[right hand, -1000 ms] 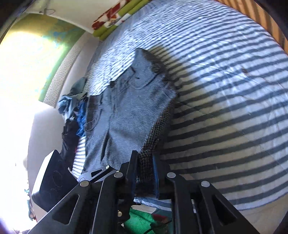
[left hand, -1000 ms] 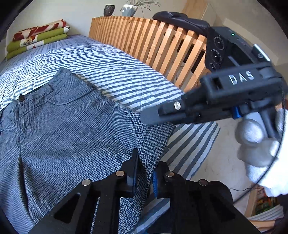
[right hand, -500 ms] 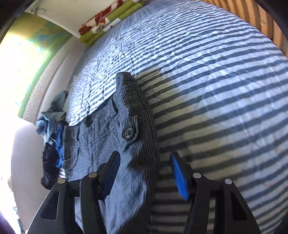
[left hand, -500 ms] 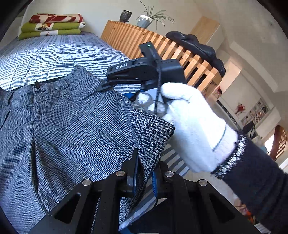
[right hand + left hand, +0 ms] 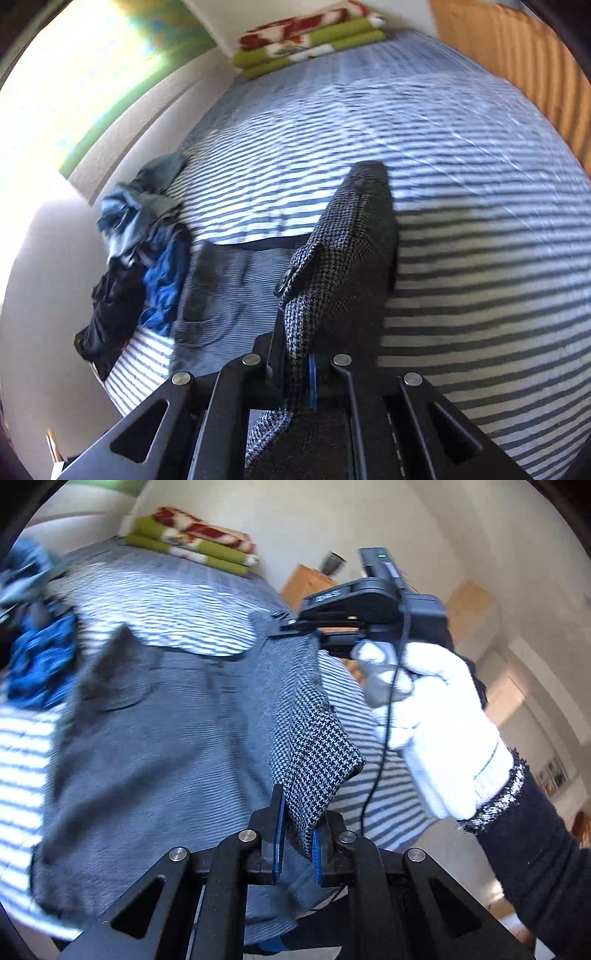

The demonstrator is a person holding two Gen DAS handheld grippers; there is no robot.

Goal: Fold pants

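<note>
Pants (image 5: 177, 738) pinched in both hand-held grippers: left (image 5: 297, 834), right (image 5: 295, 369).

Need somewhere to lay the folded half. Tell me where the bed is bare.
Bare striped bedspread runs from the pants to the wooden slats, and back to the folded blankets. Crowded only along the wall: the clothes pile.

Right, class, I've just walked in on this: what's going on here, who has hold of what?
A person in white gloves holds a gripper in each hand and is folding grey houndstooth pants on a blue-striped bed. The left gripper is shut on the leg end of the cloth. The right gripper is shut on the waistband edge beside a button, lifting that side off the bed. A pile of other clothes lies at the bed's far edge, and folded blankets sit by the wall.
</note>
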